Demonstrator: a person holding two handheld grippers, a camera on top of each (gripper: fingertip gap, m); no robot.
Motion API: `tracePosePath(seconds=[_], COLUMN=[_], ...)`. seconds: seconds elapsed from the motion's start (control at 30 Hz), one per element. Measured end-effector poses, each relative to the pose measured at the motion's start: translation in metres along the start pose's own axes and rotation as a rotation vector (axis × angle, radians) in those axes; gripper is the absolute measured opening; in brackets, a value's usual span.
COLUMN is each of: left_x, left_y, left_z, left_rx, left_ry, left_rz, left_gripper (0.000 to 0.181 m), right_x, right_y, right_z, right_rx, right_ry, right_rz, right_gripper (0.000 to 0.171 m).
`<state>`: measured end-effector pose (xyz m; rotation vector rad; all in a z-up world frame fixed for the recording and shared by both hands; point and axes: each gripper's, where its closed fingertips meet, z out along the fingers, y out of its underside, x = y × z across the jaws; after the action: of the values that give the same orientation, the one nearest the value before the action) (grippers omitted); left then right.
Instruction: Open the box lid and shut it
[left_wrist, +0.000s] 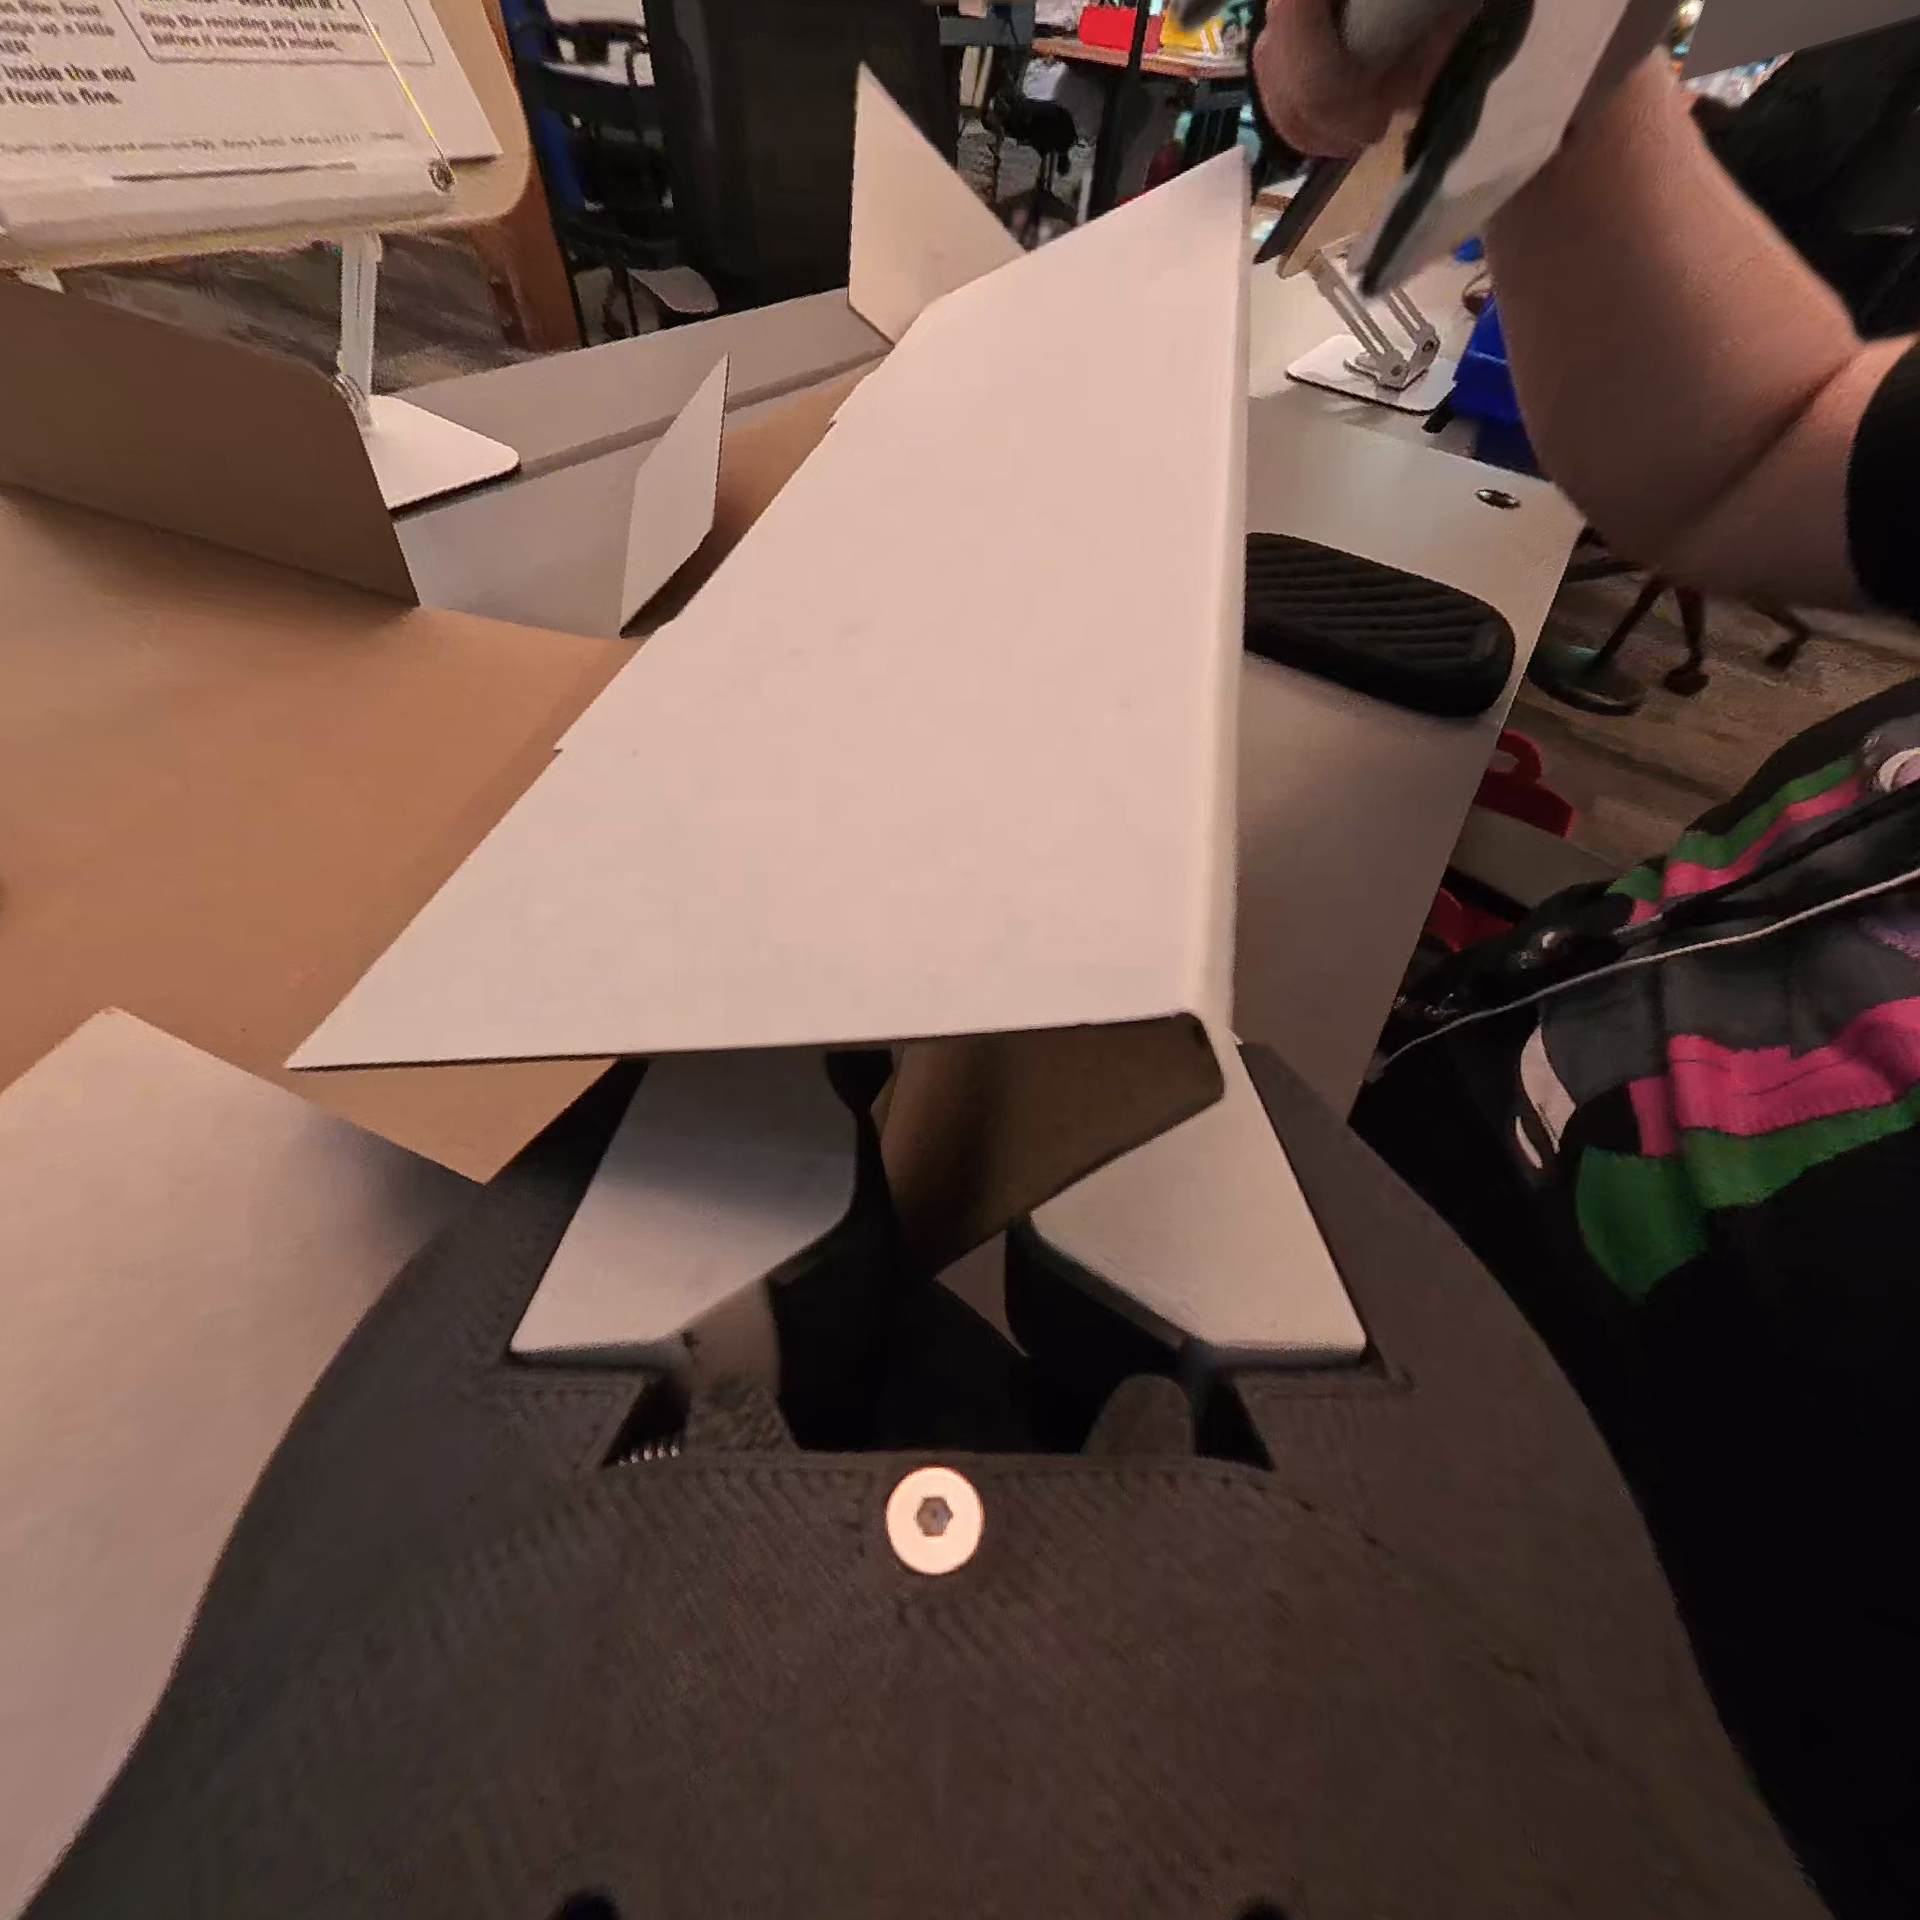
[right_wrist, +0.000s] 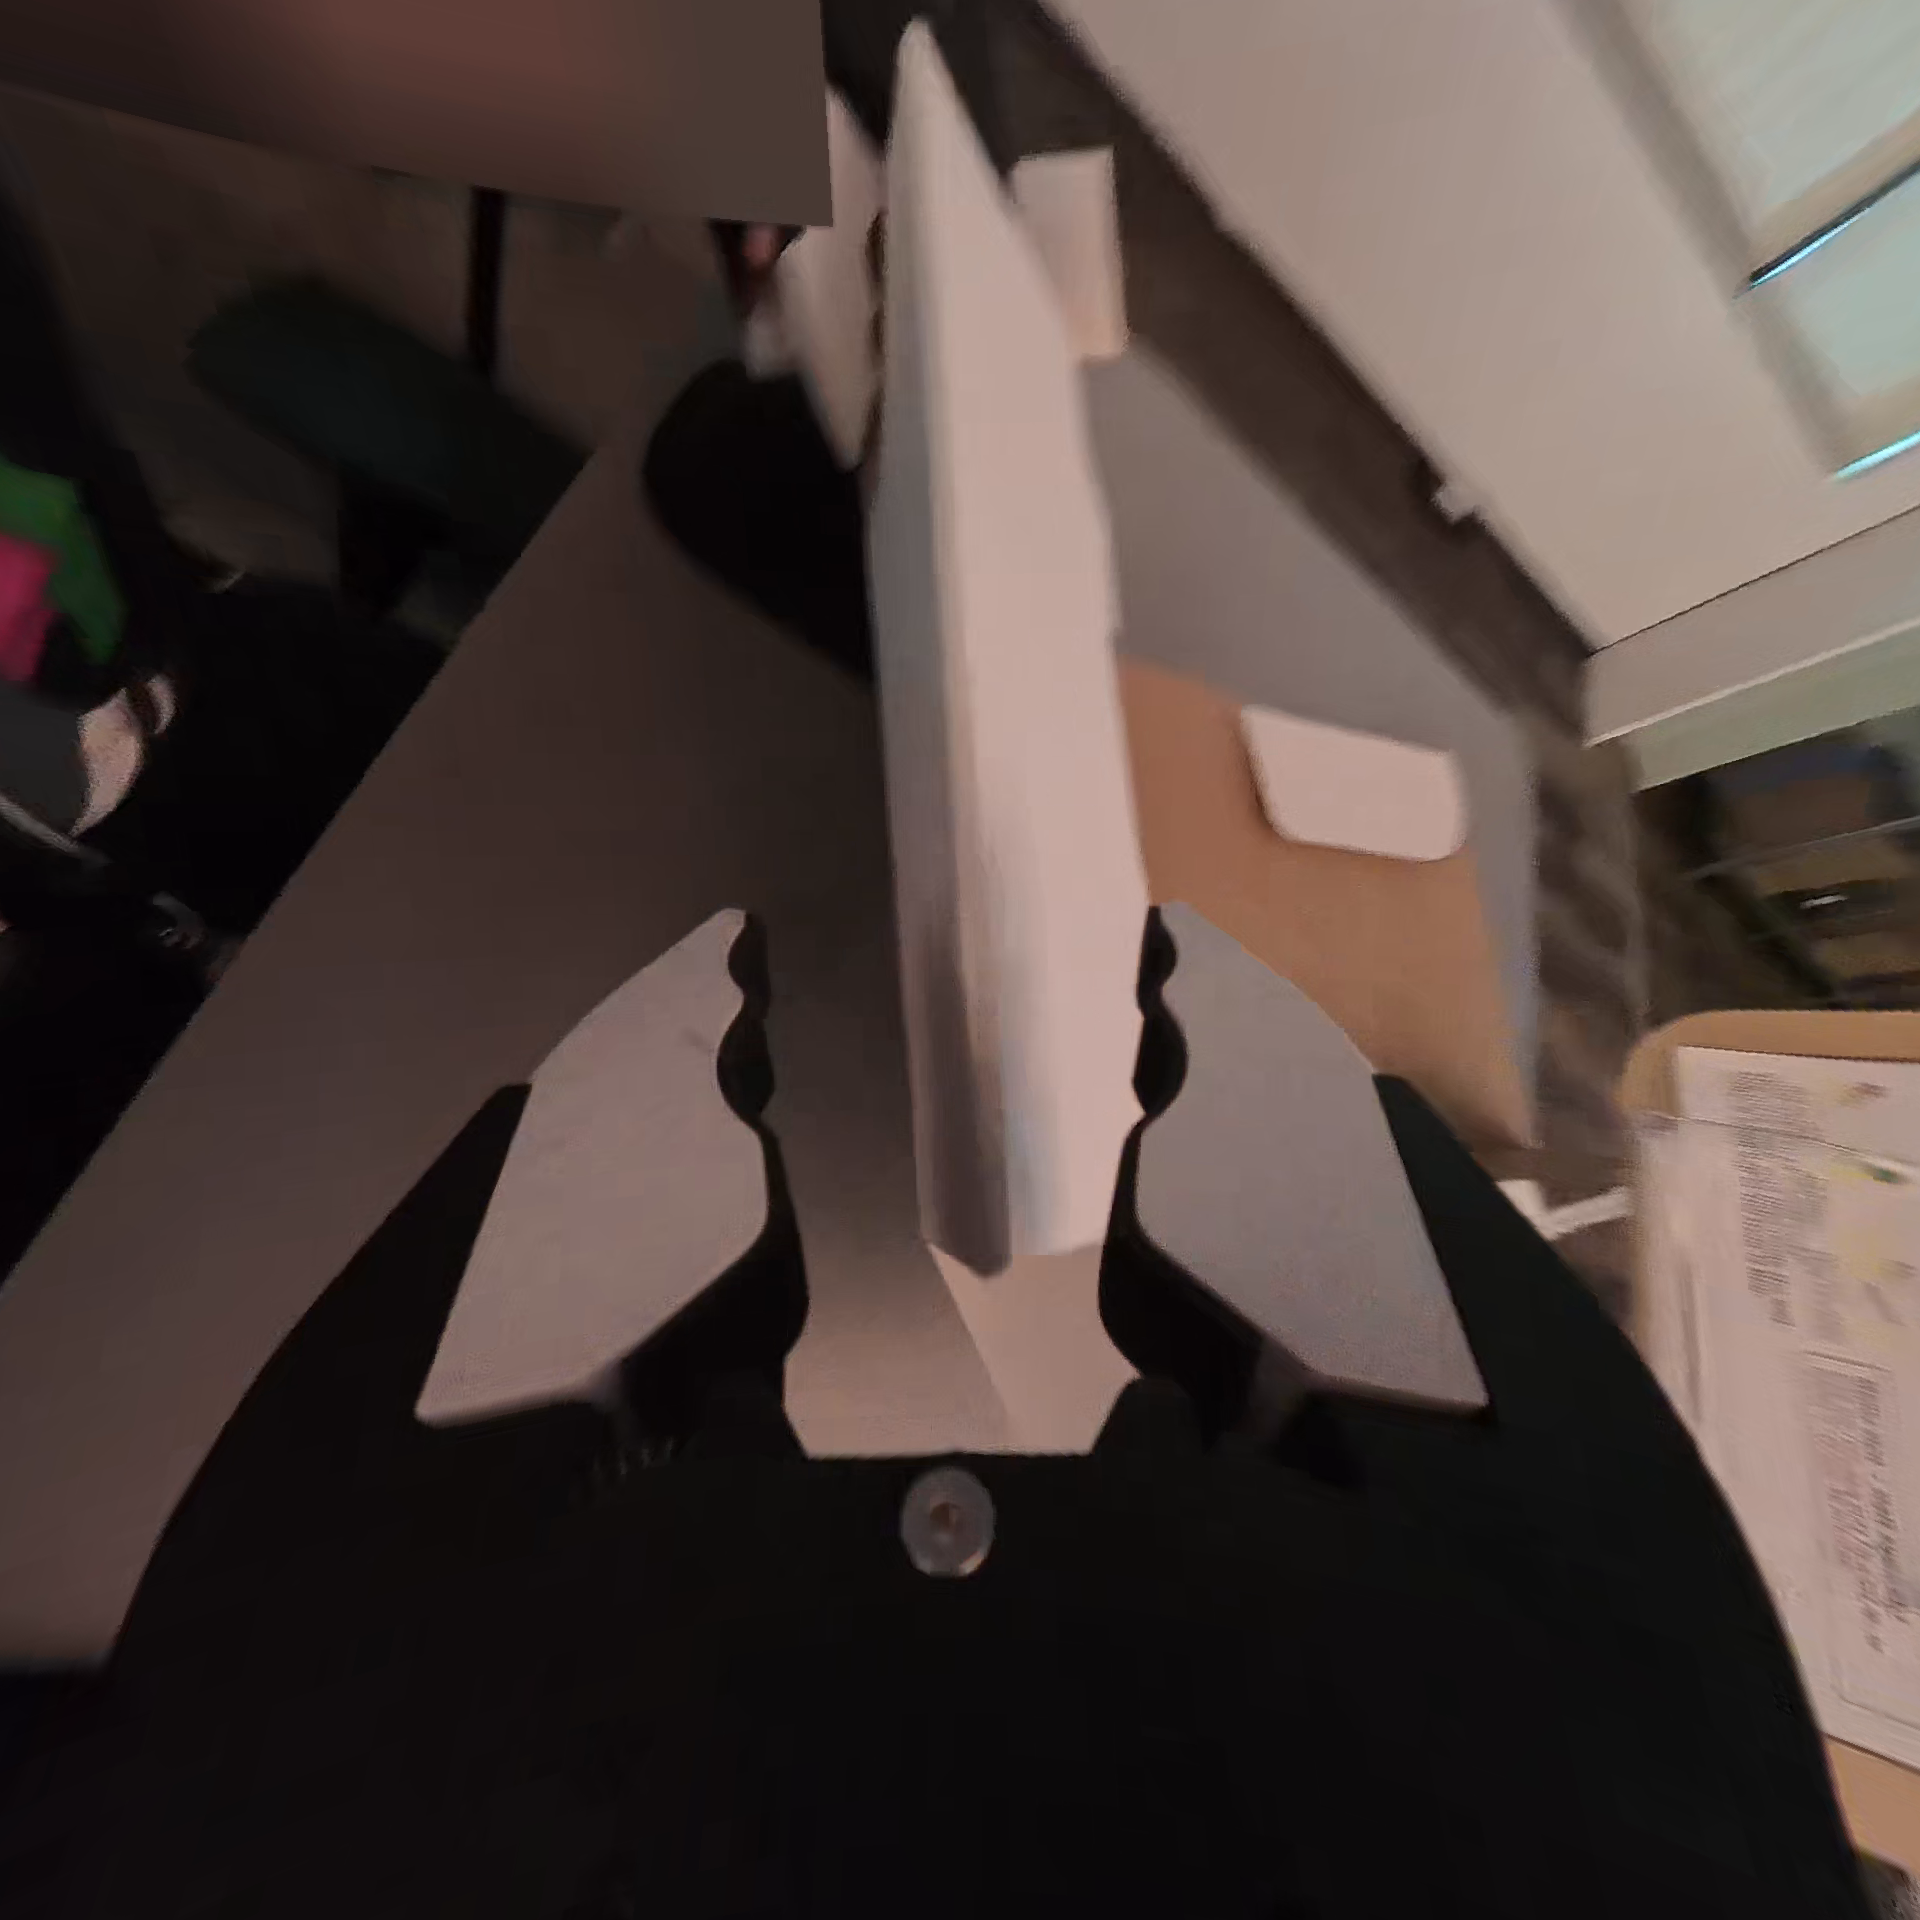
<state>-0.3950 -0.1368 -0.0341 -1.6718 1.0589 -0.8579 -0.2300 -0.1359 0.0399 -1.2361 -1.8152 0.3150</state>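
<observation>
The white cardboard box lies open on the table, its brown inside (left_wrist: 208, 727) showing. Its long white lid flap (left_wrist: 883, 727) is raised and tilted, running from my left gripper to the far right. My left gripper (left_wrist: 914, 1122) is closed on the folded near end of this flap; its fingertips are hidden under the flap. My right gripper (right_wrist: 951, 920) is open, and the far end of the lid flap (right_wrist: 987, 727) stands between its jaws without being pinched. It also shows in the left wrist view (left_wrist: 1314, 223), at the flap's far corner.
A small white side flap (left_wrist: 675, 499) stands upright in the box. A document stand (left_wrist: 208, 104) with a white base (left_wrist: 436, 447) is at the back left. A black pad (left_wrist: 1371, 623) lies on the grey table (left_wrist: 1340, 831). A person's forearm (left_wrist: 1662, 364) is at right.
</observation>
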Motion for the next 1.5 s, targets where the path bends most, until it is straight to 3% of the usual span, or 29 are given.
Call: tracePosePath(seconds=[0.03,0.27,0.43,0.53,0.63,0.77,1.0,1.13,1.27,1.43,1.5], left_x=[0.003,0.021,0.026,0.028,0.029,0.039,0.065,0.073,0.069,0.072,0.076], left_y=[0.004,0.026,0.031,0.031,0.033,0.034,0.026,0.022,0.008,0.009,0.011], left_z=[0.0,-0.001,-0.003,-0.004,-0.004,-0.008,-0.023,-0.034,-0.044,-0.044,-0.042], left_rx=[0.008,0.082,0.138,0.16,0.168,0.165,0.147,0.162,0.254,0.236,0.215], left_ry=[-0.004,-0.033,-0.034,-0.024,-0.015,0.018,0.186,0.286,0.316,0.316,0.315], left_rz=[0.016,0.073,0.079,0.097,0.104,0.118,0.046,-0.031,-0.093,-0.051,-0.008], left_gripper=[0.02,0.027,0.03,0.032,0.033,0.045,0.074,0.088,0.084,0.075,0.068], right_x=[-0.006,-0.013,-0.012,-0.005,-0.018,-0.035,-0.06,-0.072,-0.094,-0.093,-0.083], right_y=[0.003,0.046,0.06,0.081,0.088,0.085,0.077,0.066,0.048,0.02,0.012], right_z=[0.01,0.034,0.004,-0.014,-0.016,-0.016,-0.011,-0.009,-0.007,-0.016,-0.013], right_rx=[-0.049,-0.255,-0.081,0.005,0.138,0.245,0.385,0.4,0.495,0.659,0.68], right_ry=[-0.025,0.096,0.221,0.323,0.272,0.283,0.124,0.099,-0.155,-0.457,-0.484], right_rz=[-0.003,-0.04,0.135,0.305,0.438,0.452,0.632,0.556,0.691,0.958,1.054], right_gripper=[0.072,0.076,0.082,0.109,0.093,0.074,0.058,0.054,0.061,0.075,0.063])
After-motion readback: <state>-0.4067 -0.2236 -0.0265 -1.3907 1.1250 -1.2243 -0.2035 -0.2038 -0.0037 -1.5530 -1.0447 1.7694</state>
